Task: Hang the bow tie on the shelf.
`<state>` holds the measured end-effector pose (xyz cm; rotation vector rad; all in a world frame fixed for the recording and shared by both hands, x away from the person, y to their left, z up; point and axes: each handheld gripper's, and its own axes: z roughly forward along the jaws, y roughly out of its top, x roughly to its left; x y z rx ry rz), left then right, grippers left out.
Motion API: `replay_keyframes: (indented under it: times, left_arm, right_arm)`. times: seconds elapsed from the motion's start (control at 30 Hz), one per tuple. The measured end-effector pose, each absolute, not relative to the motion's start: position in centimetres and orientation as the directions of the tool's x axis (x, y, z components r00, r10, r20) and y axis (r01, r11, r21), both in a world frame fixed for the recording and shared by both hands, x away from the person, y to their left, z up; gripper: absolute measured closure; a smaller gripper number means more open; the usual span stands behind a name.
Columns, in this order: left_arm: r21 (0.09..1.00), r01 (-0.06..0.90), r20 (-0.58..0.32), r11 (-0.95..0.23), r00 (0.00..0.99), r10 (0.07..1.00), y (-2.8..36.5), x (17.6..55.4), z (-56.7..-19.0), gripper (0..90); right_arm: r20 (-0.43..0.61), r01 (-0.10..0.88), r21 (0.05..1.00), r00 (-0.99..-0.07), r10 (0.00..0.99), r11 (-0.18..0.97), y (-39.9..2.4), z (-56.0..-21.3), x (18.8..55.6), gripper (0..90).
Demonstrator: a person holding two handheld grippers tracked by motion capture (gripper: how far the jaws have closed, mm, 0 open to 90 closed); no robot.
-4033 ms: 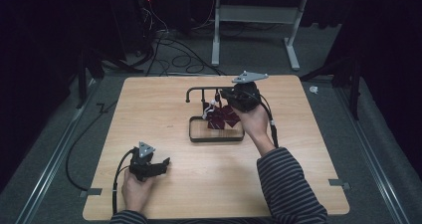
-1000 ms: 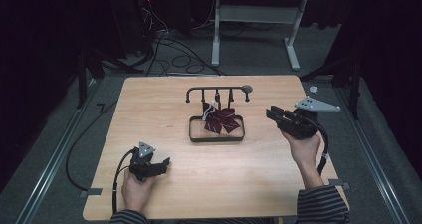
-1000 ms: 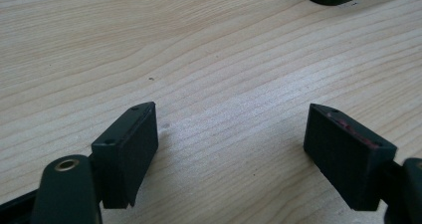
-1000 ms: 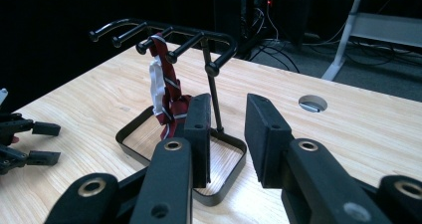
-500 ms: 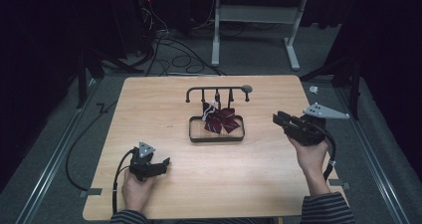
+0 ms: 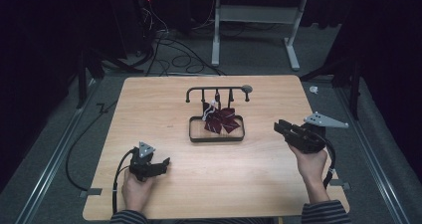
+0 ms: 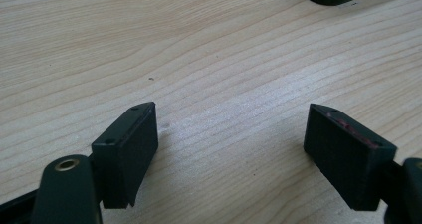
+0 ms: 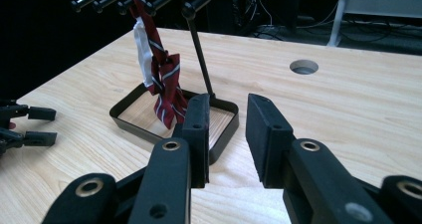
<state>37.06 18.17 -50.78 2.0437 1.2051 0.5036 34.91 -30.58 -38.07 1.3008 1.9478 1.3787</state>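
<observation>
striped bow tie (image 6: pixel 220 119) hangs on rack (image 6: pixel 217 90) mid-tabletop; soft, light, probably best pinched at white strap (image 8: pixel 141 50). left gripper (image 6: pixel 160 165) jaws wide apart, right gripper (image 6: pixel 279 127) jaws slightly apart, empty.

Each hand carries a black, angular, 2-jaw tool: the left gripper (image 6: pixel 160 163) bears a small grey 3-cornered plate on top and trails a black cable that loops back past the wrist, while the right gripper (image 6: pixel 280 127) has a larger grey 3-cornered plate sticking out to its side and a black cable curving down along the forearm. Seen close in the gripper views, the jaws are blocky matte-black pads with bevelled tips on flat black links, joined by round brass-coloured rivets. Both wrists end in dark sleeves with thin lighter stripes
</observation>
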Motion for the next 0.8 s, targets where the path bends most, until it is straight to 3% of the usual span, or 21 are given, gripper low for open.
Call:
replay_keyframes:
  times: [0.8]
  left_arm:
    - [0.735,0.598,-0.020,-0.319,0.490,0.871,18.2,37.1,-50.8,21.9]
  right_arm:
    - [0.218,0.514,0.857,-0.439,0.872,0.045,-30.2,-42.8,34.1,72.5]
